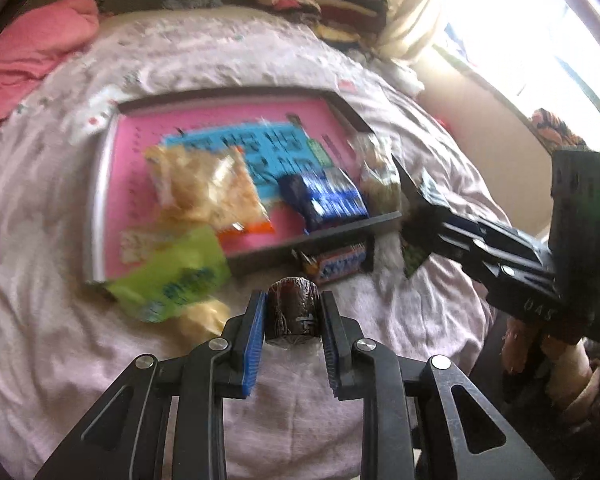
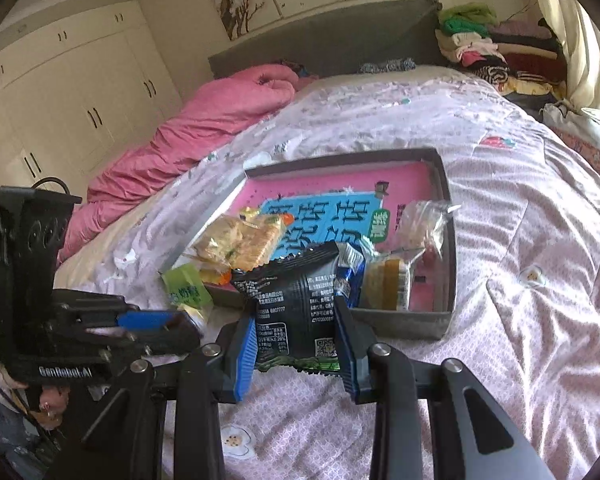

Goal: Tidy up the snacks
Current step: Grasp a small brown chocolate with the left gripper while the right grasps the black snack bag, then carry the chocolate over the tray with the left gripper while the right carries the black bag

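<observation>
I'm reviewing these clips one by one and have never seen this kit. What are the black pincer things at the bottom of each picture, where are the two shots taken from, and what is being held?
No robot here: a person holds a pair of tongs in each hand, each with a fisheye camera looking along its fingers. One picture looks out from the left tongs, the other from the right tongs; each also shows the other pair at its edge. Both are over a bed with a pale quilt. On the quilt sits a shallow box with a pink bottom, holding several snack packets. A green packet overhangs its near corner, and a candy bar lies just outside. The left tongs are shut on a small dark wrapped roll; the right tongs are shut on a black snack packet.
</observation>
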